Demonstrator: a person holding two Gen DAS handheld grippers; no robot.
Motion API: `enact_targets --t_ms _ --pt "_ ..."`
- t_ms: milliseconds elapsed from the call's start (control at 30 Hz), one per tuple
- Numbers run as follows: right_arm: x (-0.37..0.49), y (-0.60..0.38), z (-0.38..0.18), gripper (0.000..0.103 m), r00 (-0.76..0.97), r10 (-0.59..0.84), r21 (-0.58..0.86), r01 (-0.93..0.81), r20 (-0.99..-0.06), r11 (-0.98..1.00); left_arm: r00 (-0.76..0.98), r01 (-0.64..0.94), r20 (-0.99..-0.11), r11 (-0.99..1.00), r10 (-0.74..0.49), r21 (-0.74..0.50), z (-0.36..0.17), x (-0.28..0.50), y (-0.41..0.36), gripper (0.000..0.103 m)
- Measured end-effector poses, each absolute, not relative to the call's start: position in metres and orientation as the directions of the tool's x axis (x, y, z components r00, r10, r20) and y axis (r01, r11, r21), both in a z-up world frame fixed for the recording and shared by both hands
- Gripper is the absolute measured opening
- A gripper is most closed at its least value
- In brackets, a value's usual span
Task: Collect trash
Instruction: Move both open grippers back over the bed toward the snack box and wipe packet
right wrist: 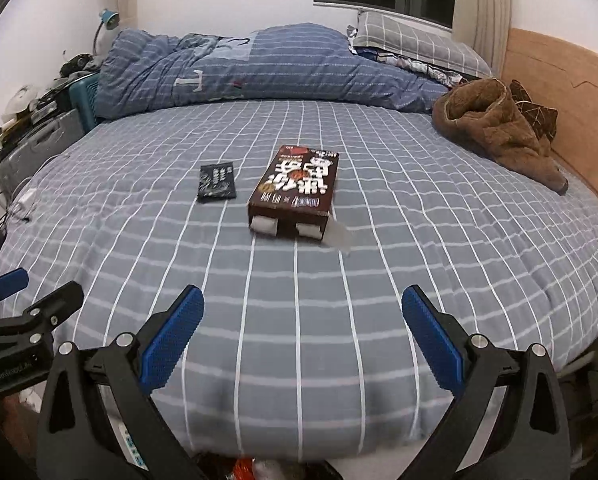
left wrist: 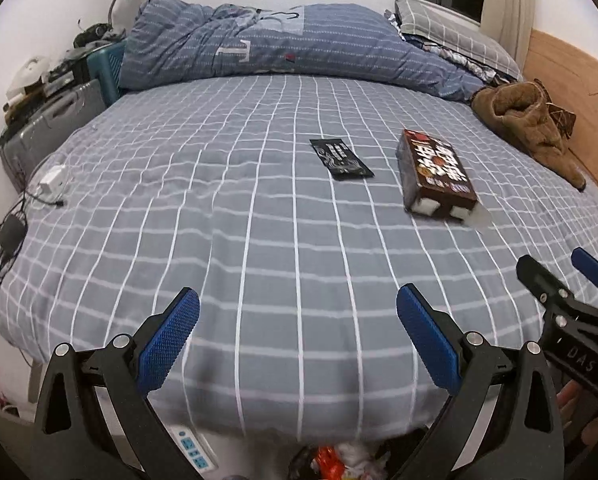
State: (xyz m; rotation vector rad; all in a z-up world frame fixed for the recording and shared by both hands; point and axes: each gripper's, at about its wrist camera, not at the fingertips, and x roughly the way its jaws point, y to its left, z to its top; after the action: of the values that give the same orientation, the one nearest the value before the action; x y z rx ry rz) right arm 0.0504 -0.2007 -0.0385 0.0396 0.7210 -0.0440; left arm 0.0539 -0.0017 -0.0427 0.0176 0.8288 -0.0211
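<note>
A dark brown snack box [left wrist: 437,174] [right wrist: 295,188] lies on the grey checked bed with white packets showing at its open near end. A flat black wrapper [left wrist: 341,159] [right wrist: 216,181] lies just to its left. My left gripper [left wrist: 298,312] is open and empty above the bed's near edge. My right gripper [right wrist: 303,314] is open and empty, also near the front edge, with the box straight ahead. Each gripper shows at the side of the other's view: the right one [left wrist: 559,276], the left one [right wrist: 35,296].
A folded blue duvet [left wrist: 283,48] and pillows lie at the far side. A brown fleece garment [right wrist: 499,128] lies at the right by the wooden headboard [right wrist: 559,92]. Chargers and cables [left wrist: 31,200] sit at the left edge. A trash bin with red and white rubbish [left wrist: 335,460] shows below.
</note>
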Motion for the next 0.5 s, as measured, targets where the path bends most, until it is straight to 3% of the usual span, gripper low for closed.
enact_targets --t_ms 500 --pt "0.175 -0.216 -0.059 0.095 0.657 -0.014 0.094 0.128 -0.754 0.987 0.653 0.024 -0.757 1.0 -0.002 0.019 -0.062 0.163 0.006 0.097"
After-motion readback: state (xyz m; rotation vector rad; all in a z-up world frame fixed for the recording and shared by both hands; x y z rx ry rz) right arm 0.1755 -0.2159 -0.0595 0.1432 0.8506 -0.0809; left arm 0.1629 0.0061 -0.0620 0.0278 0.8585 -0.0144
